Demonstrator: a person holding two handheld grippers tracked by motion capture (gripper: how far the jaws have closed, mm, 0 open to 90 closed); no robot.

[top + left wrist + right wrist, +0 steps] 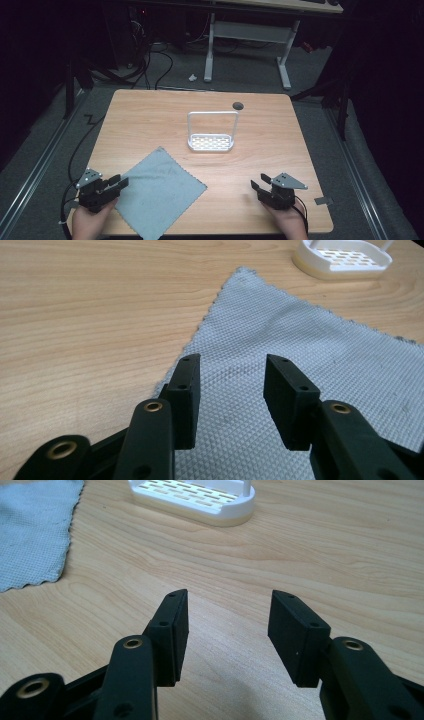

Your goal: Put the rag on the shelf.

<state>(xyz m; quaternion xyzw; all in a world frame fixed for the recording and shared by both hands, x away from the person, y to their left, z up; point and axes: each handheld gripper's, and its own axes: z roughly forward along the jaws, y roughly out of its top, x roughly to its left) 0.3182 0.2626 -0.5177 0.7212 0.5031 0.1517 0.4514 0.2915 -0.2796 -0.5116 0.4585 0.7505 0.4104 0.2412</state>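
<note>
Grey microfibre cloth [160, 192] lies flat near-left on the table [260, 150]. Left gripper [230, 385] is poised, jaws spread, over its edge; right gripper [227, 625] is spread over bare wood. The edge is best pinched low.

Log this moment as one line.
left gripper: open over grey woven cloth | right gripper: open above wooden table | white slotted rack: untouched

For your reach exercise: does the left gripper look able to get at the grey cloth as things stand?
Probably yes: the left gripper hangs open over the grey cloth edge, nothing between them.
</note>
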